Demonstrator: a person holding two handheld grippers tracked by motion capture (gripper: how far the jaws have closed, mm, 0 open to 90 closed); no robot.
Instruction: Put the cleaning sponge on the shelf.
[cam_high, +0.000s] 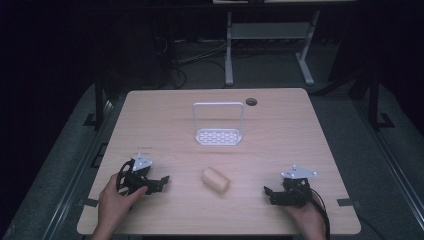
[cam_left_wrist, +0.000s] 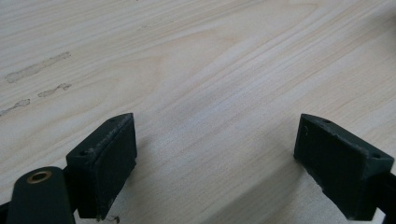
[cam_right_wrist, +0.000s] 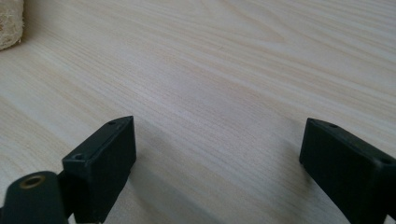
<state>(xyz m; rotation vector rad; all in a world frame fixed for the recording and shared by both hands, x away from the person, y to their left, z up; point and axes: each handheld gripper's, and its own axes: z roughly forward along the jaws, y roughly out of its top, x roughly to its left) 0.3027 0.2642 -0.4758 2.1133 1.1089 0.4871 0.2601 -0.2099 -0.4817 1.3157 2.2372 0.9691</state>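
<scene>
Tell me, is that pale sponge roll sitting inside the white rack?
No, the sponge roll lies on the bare table, apart from the white rack.

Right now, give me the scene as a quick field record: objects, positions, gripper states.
surface: light wooden table
object near the grippers: beige loofah sponge, lying on its side at front centre, between the two grippers, touched by neither
other object: white perforated rack with a tall handle, upright, behind the sponge
left gripper: open, nothing between the jaws, low over the table
right gripper: open, nothing between the jaws, low over the table
table detail: round cable hole at the far edge
</scene>
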